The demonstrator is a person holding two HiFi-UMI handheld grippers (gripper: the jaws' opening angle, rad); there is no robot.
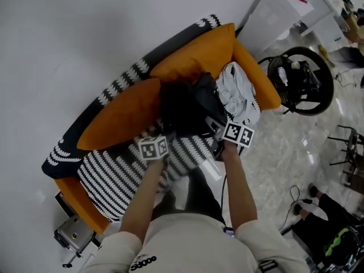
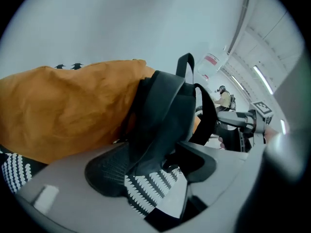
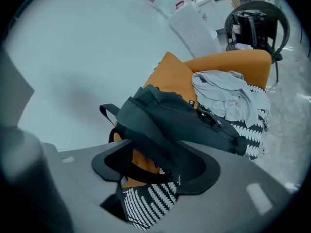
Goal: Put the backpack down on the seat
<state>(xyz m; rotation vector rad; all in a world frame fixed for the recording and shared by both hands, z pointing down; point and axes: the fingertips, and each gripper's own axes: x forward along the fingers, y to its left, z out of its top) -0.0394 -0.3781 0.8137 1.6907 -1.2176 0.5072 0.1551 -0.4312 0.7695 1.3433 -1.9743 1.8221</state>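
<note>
The backpack [image 1: 190,104] sits on the striped seat [image 1: 114,175], its back leaning on the orange cushion [image 1: 122,115], with a grey garment [image 1: 236,87] just beside it on the right. By my reading the step in hand is the letting go.

To do it well, hold both pairs of fingers wide and draw each gripper straight back along its own line, toward the near edge of the seat, so that no pad drags a strap [image 2: 187,64] or tips the pack forward. Watch that the pack rests on the cushion and does not slump toward the near edge once it is free.

The left gripper [image 2: 151,171] has its fingers [image 2: 104,176] spread, with the pack's lower edge between them but not pinched. The right gripper [image 3: 154,171] also has its fingers [image 3: 199,171] spread, around a fold of the pack without pressing it. Both forearms reach out from the person's body side by side. Each gripper tilts down at the seat, the left at the pack's near left, the right at its near right.
</note>
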